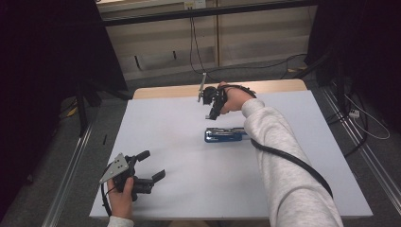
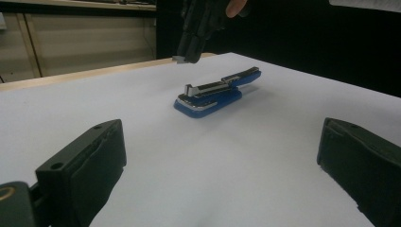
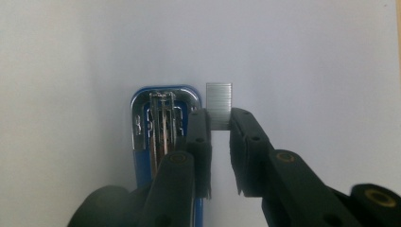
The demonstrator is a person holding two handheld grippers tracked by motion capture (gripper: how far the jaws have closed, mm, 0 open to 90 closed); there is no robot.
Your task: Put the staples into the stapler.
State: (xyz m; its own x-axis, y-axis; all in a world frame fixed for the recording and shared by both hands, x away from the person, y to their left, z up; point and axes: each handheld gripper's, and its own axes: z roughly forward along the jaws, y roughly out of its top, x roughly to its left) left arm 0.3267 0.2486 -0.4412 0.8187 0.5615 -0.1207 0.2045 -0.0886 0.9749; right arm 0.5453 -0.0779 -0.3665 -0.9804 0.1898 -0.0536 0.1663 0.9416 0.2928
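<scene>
Down at the near left corner of the white table (image 1: 293, 189), the left gripper (image 1: 153, 165) rests low with its jaws wide apart and nothing between them. Further right, the blue stapler (image 1: 226, 134) lies flat at mid-table, opened up. Above its far end hangs the right gripper (image 3: 220, 124), tips clamped on a short strip of staples (image 3: 219, 97), held clear of the stapler

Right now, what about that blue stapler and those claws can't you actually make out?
- Open blue metal stapler: right end behind the grey sleeve, high view.
- Its rear: under the right claw, right gripper view.
- Silver strip of staples: too small, high view.
- Left claw: tips cut off, left gripper view.
</scene>
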